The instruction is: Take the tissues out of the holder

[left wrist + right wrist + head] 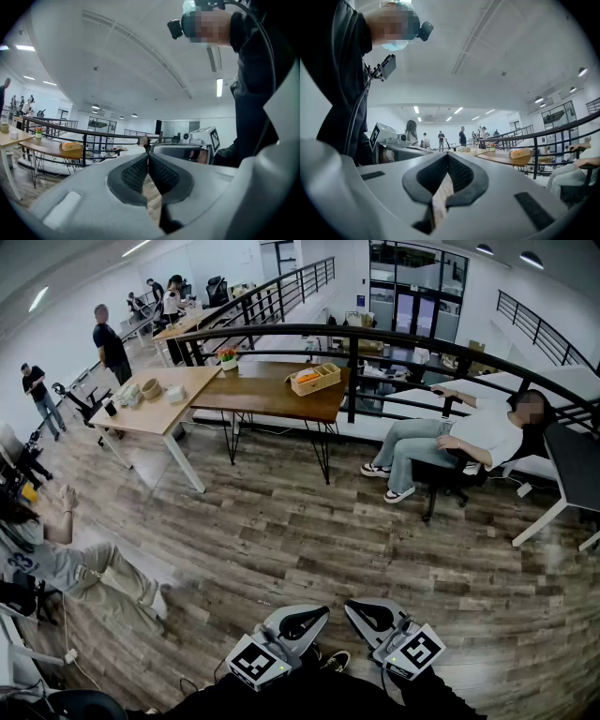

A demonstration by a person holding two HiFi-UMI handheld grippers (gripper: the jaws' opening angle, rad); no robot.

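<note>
Open office. Grey-brown wood-plank floor point(309, 540). Curved black railing point(394, 338) behind dark wood bench point(262, 395); pale wood bench point(141, 416) just beside it, to left. Glass doors point(412, 292) far back. White walls point(66, 334). Ceiling strip lights point(219, 87) lit.

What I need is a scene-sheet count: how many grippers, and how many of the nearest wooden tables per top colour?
Grippers: 2 (left gripper, right gripper)
Light-topped table: 1
Dark-topped table: 1
Total: 4
</note>
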